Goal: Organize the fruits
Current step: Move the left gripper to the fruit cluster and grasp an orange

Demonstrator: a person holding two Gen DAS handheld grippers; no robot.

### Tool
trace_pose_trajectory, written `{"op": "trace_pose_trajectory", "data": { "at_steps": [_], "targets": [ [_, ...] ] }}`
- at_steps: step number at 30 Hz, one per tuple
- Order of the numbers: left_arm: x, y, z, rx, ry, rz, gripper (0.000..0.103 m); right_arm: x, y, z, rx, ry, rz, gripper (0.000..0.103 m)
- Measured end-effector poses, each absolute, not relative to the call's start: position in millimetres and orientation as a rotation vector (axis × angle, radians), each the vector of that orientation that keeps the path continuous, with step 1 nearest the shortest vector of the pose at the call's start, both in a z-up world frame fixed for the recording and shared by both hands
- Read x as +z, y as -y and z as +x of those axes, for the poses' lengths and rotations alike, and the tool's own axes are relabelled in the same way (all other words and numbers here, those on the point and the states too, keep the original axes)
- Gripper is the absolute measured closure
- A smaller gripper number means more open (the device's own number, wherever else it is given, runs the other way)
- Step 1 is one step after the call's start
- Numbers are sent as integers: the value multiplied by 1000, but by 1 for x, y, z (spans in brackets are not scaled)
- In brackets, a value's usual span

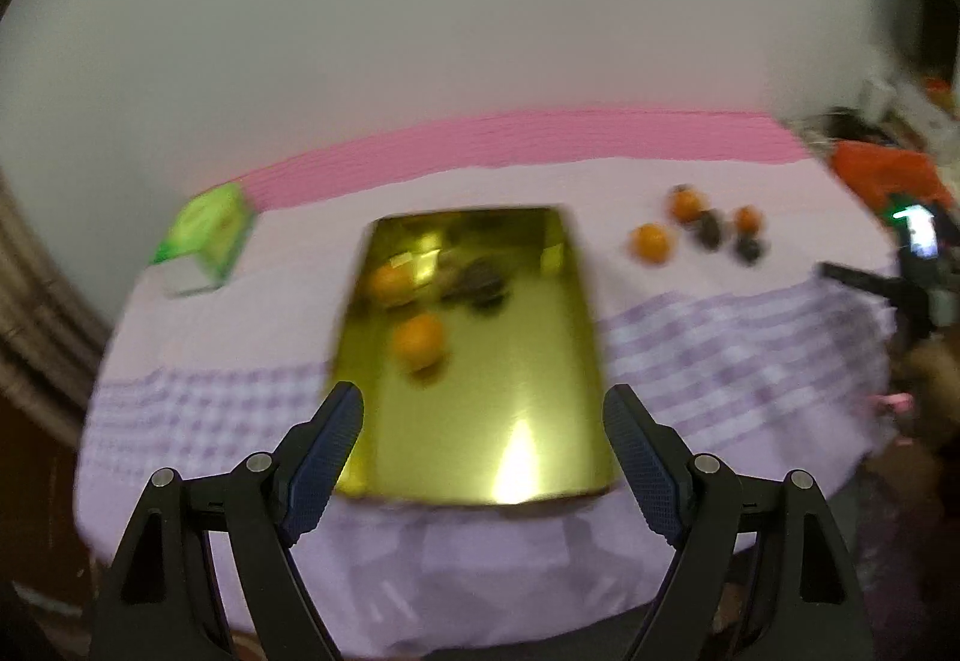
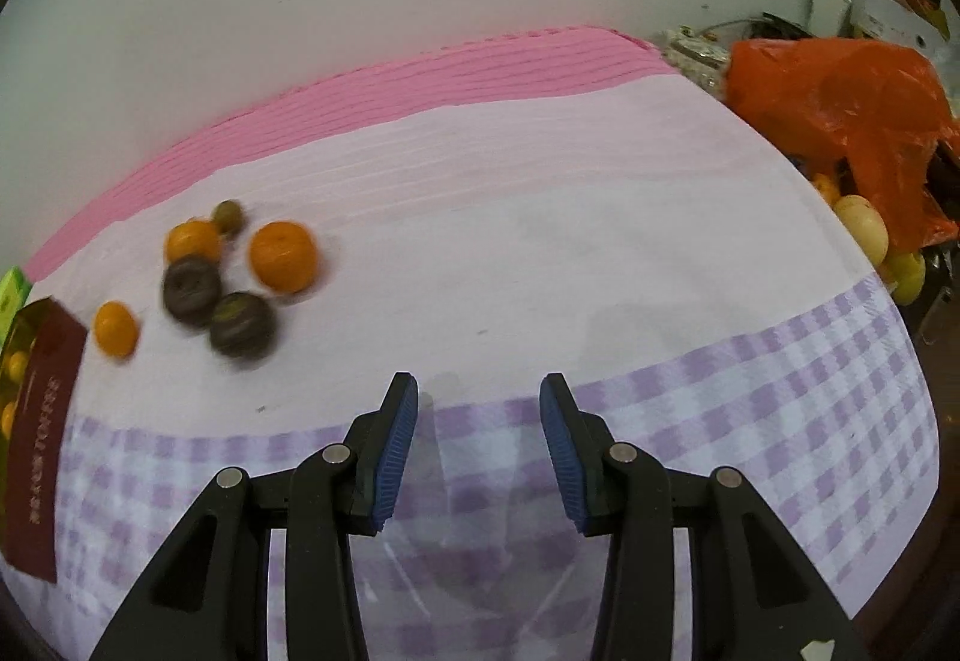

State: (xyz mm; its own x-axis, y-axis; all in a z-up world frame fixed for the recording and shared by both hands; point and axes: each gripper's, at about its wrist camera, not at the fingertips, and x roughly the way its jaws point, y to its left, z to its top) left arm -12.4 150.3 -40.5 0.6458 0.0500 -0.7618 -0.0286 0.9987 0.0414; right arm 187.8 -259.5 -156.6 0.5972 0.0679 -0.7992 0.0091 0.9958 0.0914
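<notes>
A shiny gold tray [image 1: 516, 391] lies on the lilac cloth and holds two oranges [image 1: 420, 340] and a dark fruit [image 1: 474, 283]. My left gripper [image 1: 483, 397] hovers over the tray's near end, open wide with nothing between its fingers. To the tray's right a loose group lies on the cloth: oranges [image 2: 282, 256], two dark round fruits [image 2: 243, 324] and a small greenish one [image 2: 229, 216]. My right gripper [image 2: 478, 409] hangs over bare cloth to the right of this group, its fingers apart and empty. The tray's maroon side [image 2: 42, 439] shows at the left edge.
A green box [image 1: 207, 235] stands left of the tray. An orange plastic bag [image 2: 840, 121] with pale yellow fruits [image 2: 864, 229] sits off the table's right edge. A pink strip [image 2: 420, 79] runs along the wall at the back. The table rim curves close in front.
</notes>
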Motion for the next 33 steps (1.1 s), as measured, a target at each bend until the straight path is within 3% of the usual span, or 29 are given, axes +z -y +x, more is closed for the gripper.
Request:
{"op": "trace_pose_trajectory", "data": {
  "at_steps": [4,9,16,21,28,33],
  "targets": [
    [-28,-123,33,-145,-898,-31,21,-164,261,200,31,-923,113,60],
    [-34,-87,96,-293,-962,-60,21,-168,253,205,53,-905,70,44],
    [-75,-52,179,-341,-1088,-97,21,-167,259,201,86,-887,135,42],
    [-109,-47,222,-261,-1183,-123,27,-165,256,197,117,-886,149,35],
    [-133,-51,240,-193,-1219,-122,27,-165,258,199,142,-881,183,31],
    [-146,-48,245,-182,-1238,-112,36,-165,258,200,148,-880,191,30]
  ]
}}
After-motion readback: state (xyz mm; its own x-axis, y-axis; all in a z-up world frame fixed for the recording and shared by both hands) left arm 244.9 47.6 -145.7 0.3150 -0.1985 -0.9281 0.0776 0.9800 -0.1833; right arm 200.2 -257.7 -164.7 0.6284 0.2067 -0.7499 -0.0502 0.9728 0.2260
